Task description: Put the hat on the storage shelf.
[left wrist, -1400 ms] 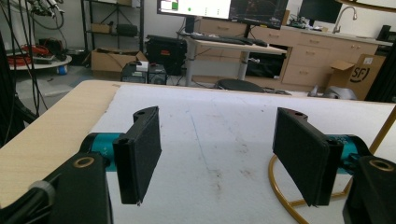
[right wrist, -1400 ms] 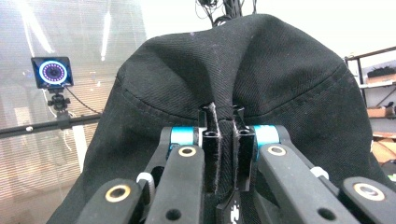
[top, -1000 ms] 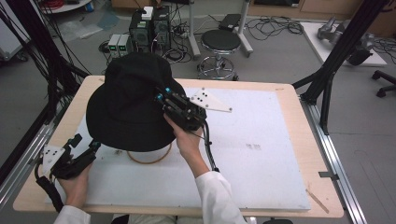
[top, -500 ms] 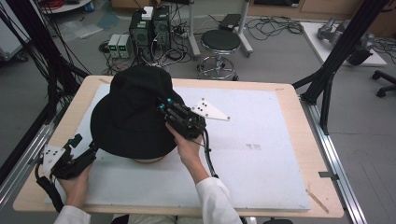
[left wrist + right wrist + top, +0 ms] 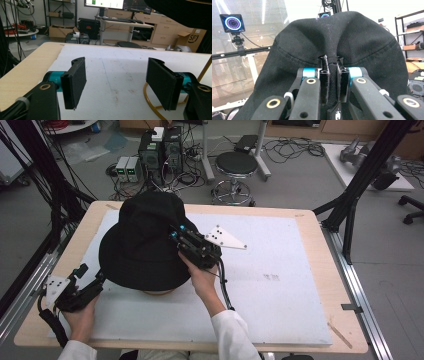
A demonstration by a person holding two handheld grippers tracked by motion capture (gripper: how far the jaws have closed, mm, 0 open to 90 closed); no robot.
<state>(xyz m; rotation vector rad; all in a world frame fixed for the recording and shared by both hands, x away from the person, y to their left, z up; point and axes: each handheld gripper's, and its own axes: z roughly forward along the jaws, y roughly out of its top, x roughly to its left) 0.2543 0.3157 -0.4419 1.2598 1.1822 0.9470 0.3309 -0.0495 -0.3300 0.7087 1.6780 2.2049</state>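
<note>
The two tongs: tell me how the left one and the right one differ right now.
The left tongs stand wide open with nothing between their jaws; the right tongs are shut on a fold of the black hat. The left tongs rest low near the table's left front edge, beside the gold wire stand; the right tongs are raised at the hat's side. Both have black jaws with teal fittings, and a hand holds each.

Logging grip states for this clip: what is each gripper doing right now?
Left gripper: open, nothing between its fingers.
Right gripper: shut on the black hat, pinching a fold of its fabric.
</note>
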